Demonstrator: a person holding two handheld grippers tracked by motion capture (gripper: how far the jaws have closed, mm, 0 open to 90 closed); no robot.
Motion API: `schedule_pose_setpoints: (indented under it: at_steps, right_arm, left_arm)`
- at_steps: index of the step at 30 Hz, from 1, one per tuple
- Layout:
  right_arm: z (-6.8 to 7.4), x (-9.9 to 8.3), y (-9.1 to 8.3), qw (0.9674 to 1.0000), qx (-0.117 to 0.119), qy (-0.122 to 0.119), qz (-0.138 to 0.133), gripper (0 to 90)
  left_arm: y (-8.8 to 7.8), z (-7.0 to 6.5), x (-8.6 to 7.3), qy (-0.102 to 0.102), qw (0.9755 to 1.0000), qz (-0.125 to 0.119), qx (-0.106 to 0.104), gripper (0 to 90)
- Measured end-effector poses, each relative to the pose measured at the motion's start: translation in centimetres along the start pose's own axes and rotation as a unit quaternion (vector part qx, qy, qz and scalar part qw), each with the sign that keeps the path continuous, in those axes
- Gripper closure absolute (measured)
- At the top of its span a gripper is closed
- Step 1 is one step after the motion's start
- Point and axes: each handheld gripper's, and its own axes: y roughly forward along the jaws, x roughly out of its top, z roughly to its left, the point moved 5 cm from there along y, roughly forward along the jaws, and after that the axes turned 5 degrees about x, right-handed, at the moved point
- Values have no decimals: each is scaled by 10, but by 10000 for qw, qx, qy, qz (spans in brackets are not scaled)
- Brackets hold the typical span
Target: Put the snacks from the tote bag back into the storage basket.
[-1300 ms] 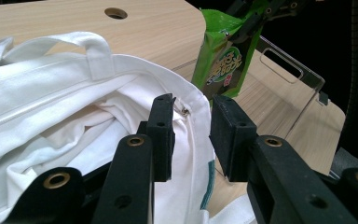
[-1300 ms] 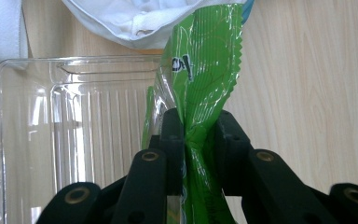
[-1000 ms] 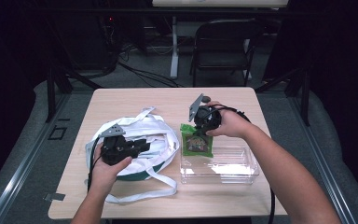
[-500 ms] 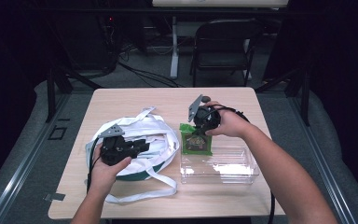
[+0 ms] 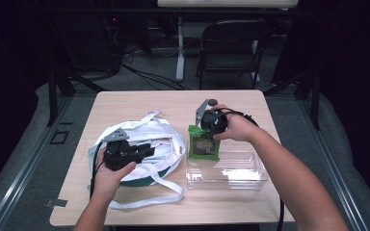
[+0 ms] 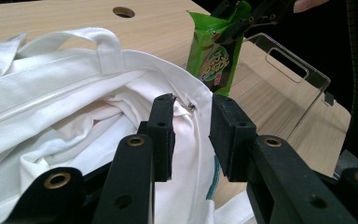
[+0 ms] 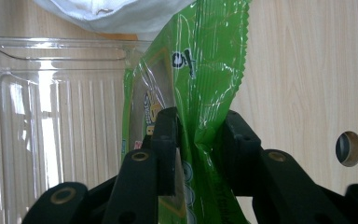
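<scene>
Between the right tongs (image 7: 198, 135) — green snack packet (image 7: 200, 74), jaws just easing apart, left tongs (image 6: 191, 116) clamping white bag (image 6: 74, 116) rim.

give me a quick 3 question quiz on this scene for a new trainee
1. True or false: the green snack packet lies flat inside the clear plastic tray.
2. Which tool has the rim of the white tote bag between its jaws? A) left tool B) right tool
3. Fill in: the right tool's jaws stand on either side of the packet's ____ edge.

Key
1. False. It stands upright at the tray's far left corner, its top between the right tool's jaws, which have just been opening.
2. A. The jaws sit on either side of the bag's rim.
3. Top, the crimped end.
</scene>
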Motion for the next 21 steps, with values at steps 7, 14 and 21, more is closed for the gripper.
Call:
schedule_pose_setpoints:
  at_steps: [7,14,21]
  right_arm:
    - [-1,0,2,9998,-137,-80,80,661]
    - [-1,1,2,9998,-150,-78,48,627]
    - [-3,0,1,9998,-143,113,16,583]
  left_arm:
    - [0,0,0,-2,10000,-3,-4,699]
    - [0,0,0,10,10000,-7,5,699]
    - [-1,1,0,-54,10000,-47,32,691]
